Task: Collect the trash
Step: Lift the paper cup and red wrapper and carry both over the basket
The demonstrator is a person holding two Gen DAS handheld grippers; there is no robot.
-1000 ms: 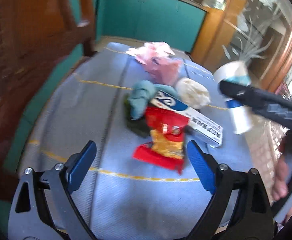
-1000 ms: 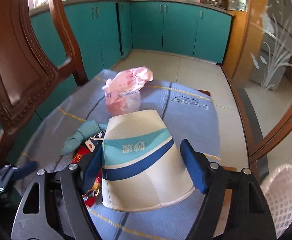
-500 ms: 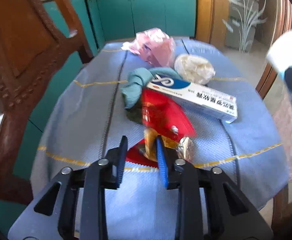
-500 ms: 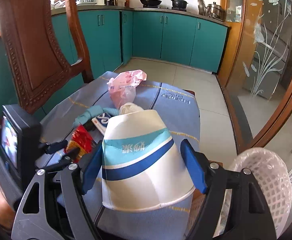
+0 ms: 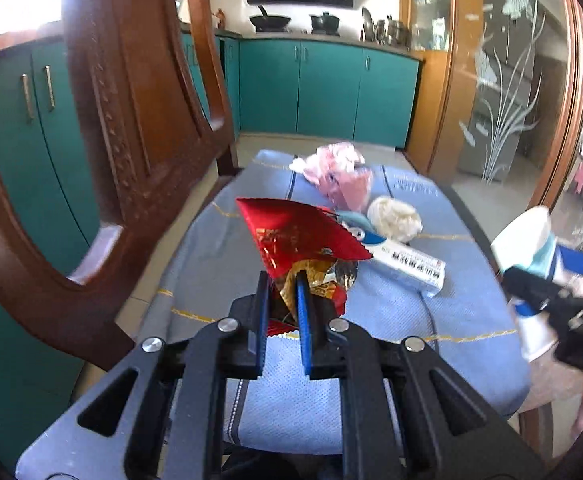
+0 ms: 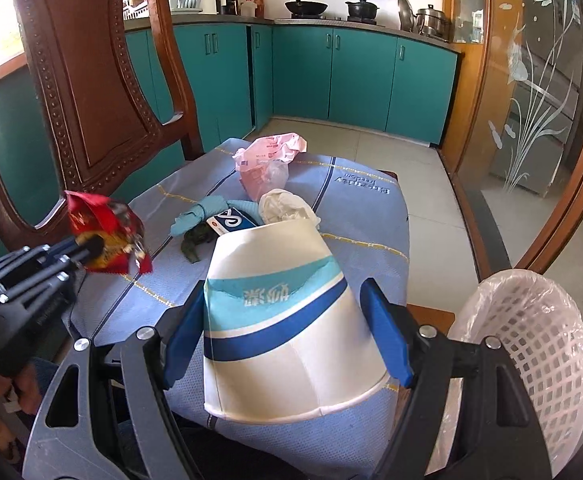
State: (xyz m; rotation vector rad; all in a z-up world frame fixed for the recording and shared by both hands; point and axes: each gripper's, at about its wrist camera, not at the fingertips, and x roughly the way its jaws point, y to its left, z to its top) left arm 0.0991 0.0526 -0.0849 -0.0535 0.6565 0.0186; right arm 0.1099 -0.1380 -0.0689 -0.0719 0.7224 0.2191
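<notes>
My left gripper (image 5: 284, 286) is shut on a red and gold snack wrapper (image 5: 297, 232) and holds it off the blue cloth (image 5: 211, 256); the same wrapper (image 6: 105, 236) shows at the left of the right wrist view. A white paper cup with blue bands (image 6: 281, 316), upside down, is clamped in my right gripper (image 6: 287, 328). On the cloth lie a white and blue box (image 5: 405, 264), a crumpled white wad (image 5: 395, 220), a pink plastic bag (image 5: 341, 172) and a teal rag (image 6: 203, 212).
A white lattice bin with a plastic liner (image 6: 531, 344) stands low at the right of the table. A carved wooden chair back (image 5: 103, 132) rises at the left. Teal cabinets (image 6: 355, 80) and a frosted glass door (image 6: 543, 92) lie beyond.
My left gripper shut on the red wrapper and lifted it off the cloth, tilting upward. The right gripper carried the cup to the right, bringing the white bin into view.
</notes>
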